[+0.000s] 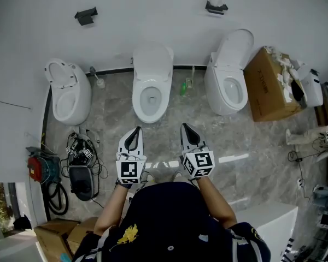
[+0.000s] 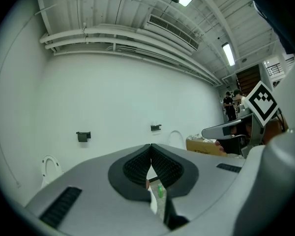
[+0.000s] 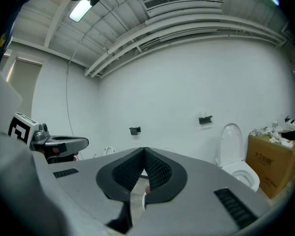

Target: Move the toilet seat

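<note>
Three white toilets stand along the far wall. The middle toilet (image 1: 151, 83) is straight ahead, its lid up against the wall and its bowl open. The left toilet (image 1: 69, 94) has its seat ring raised (image 2: 49, 167). On the right toilet (image 1: 228, 76) the lid stands up (image 3: 231, 142). My left gripper (image 1: 138, 129) and right gripper (image 1: 183, 125) are held side by side above the floor, short of the middle toilet and touching nothing. The left gripper's (image 2: 150, 145) jaws are shut and empty, and so are the right gripper's (image 3: 144, 149).
A cardboard box (image 1: 269, 86) sits beside the right toilet. A green bottle (image 1: 183, 88) stands between the middle and right toilets, a toilet brush (image 1: 98, 81) beside the left one. Cables and equipment (image 1: 79, 168) lie on the floor at the left. Two dark brackets (image 1: 86, 15) hang on the wall.
</note>
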Demonstrator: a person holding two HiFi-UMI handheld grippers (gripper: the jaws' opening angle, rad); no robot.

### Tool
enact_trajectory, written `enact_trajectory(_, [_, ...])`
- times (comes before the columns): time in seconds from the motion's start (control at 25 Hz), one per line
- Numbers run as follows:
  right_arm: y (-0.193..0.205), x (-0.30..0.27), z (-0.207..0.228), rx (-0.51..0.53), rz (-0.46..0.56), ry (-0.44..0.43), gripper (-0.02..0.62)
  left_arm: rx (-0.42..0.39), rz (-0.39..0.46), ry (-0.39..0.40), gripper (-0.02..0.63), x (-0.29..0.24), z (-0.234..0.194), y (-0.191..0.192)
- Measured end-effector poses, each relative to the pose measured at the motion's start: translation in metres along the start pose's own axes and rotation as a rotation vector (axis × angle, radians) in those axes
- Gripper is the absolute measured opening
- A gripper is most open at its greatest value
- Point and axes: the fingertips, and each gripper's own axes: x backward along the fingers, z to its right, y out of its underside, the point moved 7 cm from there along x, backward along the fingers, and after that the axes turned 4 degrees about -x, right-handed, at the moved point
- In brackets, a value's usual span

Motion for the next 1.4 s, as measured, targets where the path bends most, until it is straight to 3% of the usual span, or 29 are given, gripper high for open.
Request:
enact_trajectory(0.16, [0.007,-0.009,-0.026,0.003,-0.005,0.009,0.028,0.004,-0.009,-0.003,0.020,0.017,-0.026,0.010])
enact_trajectory(0.44, [0.020,-0.013,-0.071,0.011,-0.003,0.059,0.026,-0.001,0.012,0.067,0.020,0.036,-0.059,0.025])
enact_trajectory(0.72, [0.032,-0.015,-0.088,0.009,-0.025,0.118,0.026,0.023,0.009,0.091,0.020,0.037,-0.079,0.039])
enact_trajectory(1.12, [0.031,-0.051,-0.059,-0.031,-0.048,0.122,0.028,0.029,-0.031,0.070,0.020,0.009,-0.088,0.050])
enact_trajectory(1.4, [0.023,-0.110,-0.014,-0.047,-0.051,0.102,0.028,0.005,-0.058,0.048,0.020,-0.051,-0.104,0.055])
